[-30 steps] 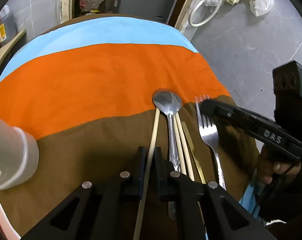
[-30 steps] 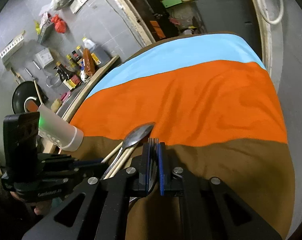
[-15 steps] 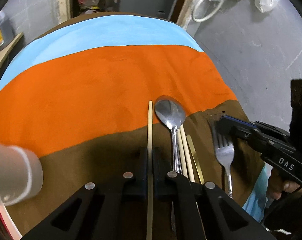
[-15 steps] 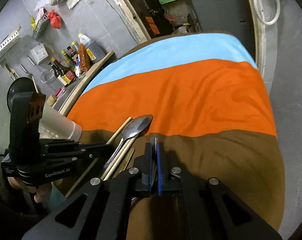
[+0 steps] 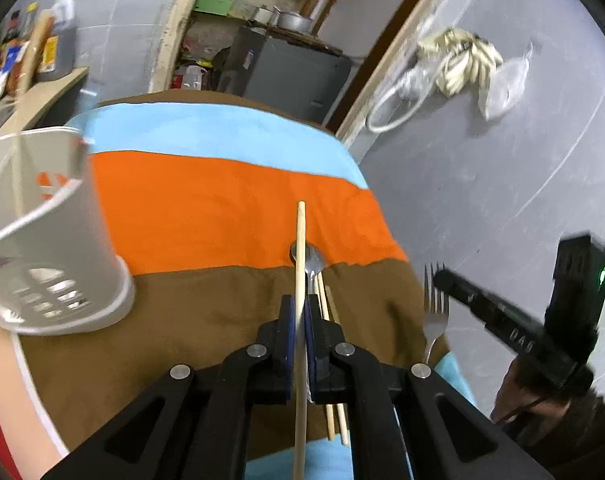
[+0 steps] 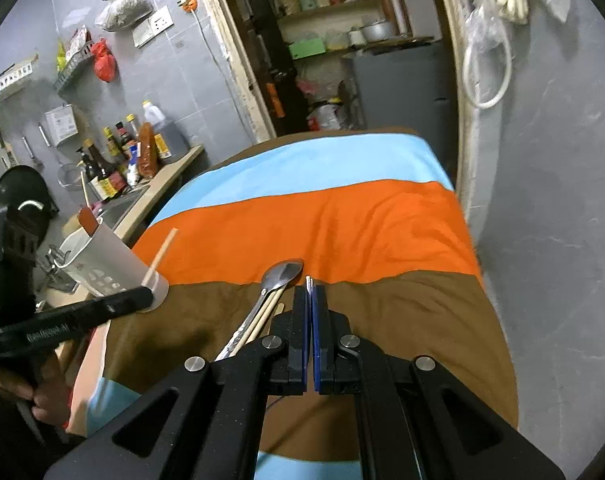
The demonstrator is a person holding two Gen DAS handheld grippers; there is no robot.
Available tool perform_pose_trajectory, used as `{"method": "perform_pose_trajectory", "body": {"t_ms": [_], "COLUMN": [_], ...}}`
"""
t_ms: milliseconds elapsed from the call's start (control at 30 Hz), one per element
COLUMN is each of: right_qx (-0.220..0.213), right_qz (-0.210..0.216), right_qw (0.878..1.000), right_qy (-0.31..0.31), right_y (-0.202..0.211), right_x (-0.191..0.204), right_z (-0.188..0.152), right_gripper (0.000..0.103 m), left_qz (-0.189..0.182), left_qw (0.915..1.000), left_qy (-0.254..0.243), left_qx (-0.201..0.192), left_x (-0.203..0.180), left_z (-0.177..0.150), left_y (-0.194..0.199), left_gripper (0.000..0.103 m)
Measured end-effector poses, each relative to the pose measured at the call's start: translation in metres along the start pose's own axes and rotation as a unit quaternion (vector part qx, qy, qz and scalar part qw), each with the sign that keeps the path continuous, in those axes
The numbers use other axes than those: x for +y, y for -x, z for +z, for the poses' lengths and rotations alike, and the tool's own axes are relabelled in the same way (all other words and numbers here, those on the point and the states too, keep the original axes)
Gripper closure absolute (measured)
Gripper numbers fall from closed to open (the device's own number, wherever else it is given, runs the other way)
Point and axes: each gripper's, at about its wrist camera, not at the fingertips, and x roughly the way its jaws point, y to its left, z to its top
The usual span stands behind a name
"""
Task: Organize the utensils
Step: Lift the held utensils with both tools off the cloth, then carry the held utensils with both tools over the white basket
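Spoon (image 5: 313,261) lies on cloth (image 5: 206,216), right of holder (image 5: 50,236).

Chopsticks: four, one (image 5: 300,264) in the left tool (image 5: 298,312), three (image 5: 329,364) lying on the cloth. Spoon (image 5: 313,261): one. Fork (image 5: 435,312): one, in the right tool (image 6: 311,294). Utensil holder (image 5: 42,240): one. Tools: two. Striped cloth (image 5: 222,208): one.

Bench (image 6: 402,312) covered by striped cloth (image 6: 342,220): blue, orange, brown bands. White perforated holder (image 5: 58,248) stands at left edge. Spoon (image 6: 280,274) and loose chopsticks (image 6: 270,310) lie together on brown band.
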Motion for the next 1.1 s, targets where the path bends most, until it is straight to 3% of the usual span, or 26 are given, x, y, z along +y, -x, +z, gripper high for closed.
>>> {"method": "perform_pose_trajectory", "body": {"t_ms": [200, 500, 833, 1100], "right_qx": [-0.025, -0.081, -0.145, -0.179], "right_qz": [-0.017, -0.022, 0.011, 0.053], "right_qw": [0.999, 0.995, 0.984, 0.977], "right_qy": [0.019, 0.052, 0.105, 0.103], "right_y": [0.029, 0.059, 0.079, 0.08], "right_x": [0.033, 0.083, 0.159, 0.207], "right_z": [-0.002, 0.015, 0.063, 0.099], "right_gripper": [0.101, 0.101, 0.101, 0.101], "left_qz": [-0.004, 0.014, 0.06, 0.09], "left_qw": [0.9992, 0.992, 0.9699, 0.9539], "left_qy": [0.004, 0.041, 0.083, 0.087], "left_qx": [-0.04, -0.119, -0.221, -0.273], "left_x": [0.01, 0.056, 0.122, 0.159], "left_z": [0.013, 0.036, 0.067, 0.092], "left_y": [0.041, 0.109, 0.179, 0.196], "left_gripper": [0.098, 0.098, 0.098, 0.098]}}
